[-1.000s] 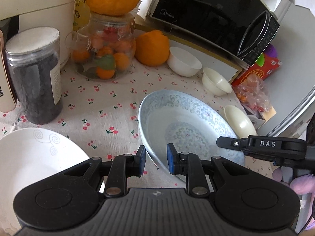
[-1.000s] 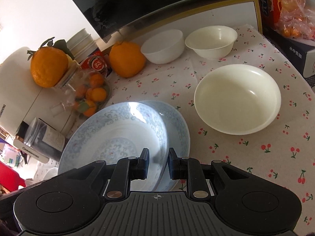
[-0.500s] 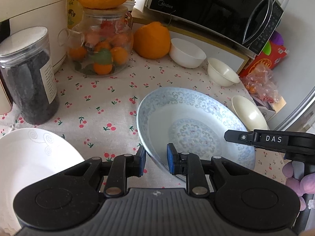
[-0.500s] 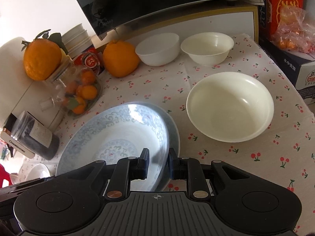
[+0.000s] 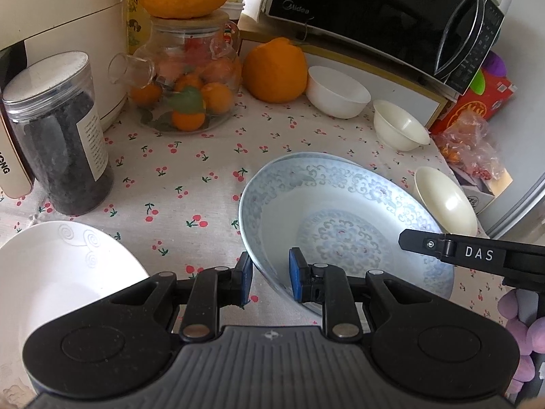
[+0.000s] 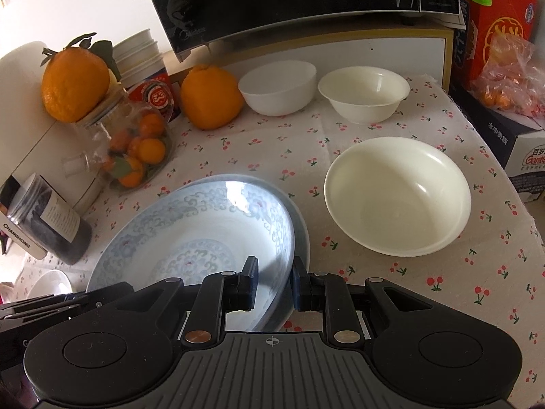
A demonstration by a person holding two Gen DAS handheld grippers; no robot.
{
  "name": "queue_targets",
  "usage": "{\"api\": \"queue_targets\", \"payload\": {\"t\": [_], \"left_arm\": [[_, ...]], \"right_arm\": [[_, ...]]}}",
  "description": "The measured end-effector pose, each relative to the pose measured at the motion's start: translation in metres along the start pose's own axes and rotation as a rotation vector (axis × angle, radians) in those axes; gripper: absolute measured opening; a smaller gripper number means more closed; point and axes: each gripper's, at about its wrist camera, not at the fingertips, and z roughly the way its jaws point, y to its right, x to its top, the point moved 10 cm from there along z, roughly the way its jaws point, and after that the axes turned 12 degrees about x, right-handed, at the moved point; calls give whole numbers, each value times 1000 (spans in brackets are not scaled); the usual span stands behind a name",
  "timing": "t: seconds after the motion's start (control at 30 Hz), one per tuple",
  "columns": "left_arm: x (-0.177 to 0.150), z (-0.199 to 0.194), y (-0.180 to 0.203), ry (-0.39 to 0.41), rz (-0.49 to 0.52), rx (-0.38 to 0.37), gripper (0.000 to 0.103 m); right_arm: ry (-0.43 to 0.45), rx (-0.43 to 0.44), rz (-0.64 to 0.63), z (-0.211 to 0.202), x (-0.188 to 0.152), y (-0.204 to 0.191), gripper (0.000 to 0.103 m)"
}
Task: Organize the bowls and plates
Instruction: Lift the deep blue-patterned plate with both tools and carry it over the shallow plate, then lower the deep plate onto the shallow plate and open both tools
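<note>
Stacking step: both grippers, left [image 5: 270, 274] and right [image 6: 273, 284], pinched narrow on opposite rims of blue plate [image 5: 340, 218], held tilted over a second plate [image 6: 301, 235] on the cloth [image 5: 190, 170]; next, probably lowering level, then releasing.

Worktop [image 6: 442, 272]: covered by pale cloth printed with small red cherries.
Back: black microwave [image 5: 374, 10] on a white, wood-edged stand [image 6: 340, 51].
Left: cream appliance [image 5: 51, 17].
Wall [image 6: 85, 0]: plain white.
Light: bright daylight, soft shadows.
</note>
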Motion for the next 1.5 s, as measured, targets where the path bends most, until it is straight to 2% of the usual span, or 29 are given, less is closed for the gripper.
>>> {"api": "queue_targets", "payload": {"t": [0.33, 0.5, 0.63, 0.9, 0.97, 1.13, 1.4, 1.5], "left_arm": [[0, -2, 2, 10, 39, 45, 20], [-3, 0, 7, 12, 78, 68, 19], [-2, -1, 8, 24, 99, 93, 19], [-6, 1, 14, 58, 177, 148, 20], [-7, 2, 15, 66, 193, 157, 21], [-6, 3, 14, 65, 194, 153, 22], [-8, 1, 13, 60, 188, 134, 30], [-8, -2, 12, 58, 179, 121, 35]], "right_arm": [[-27, -7, -12, -5, -2, -4, 20], [-55, -67, -45, -9, -6, -4, 20], [-75, -64, -21, -8, -10, 1, 20], [-73, -110, -102, -3, -10, -4, 20], [-81, -143, -157, 0, -12, -7, 20], [-83, -190, -239, 3, -15, -13, 21], [-83, -181, -225, 3, -15, -12, 23], [-89, -156, -195, 2, -16, -12, 31]]}}
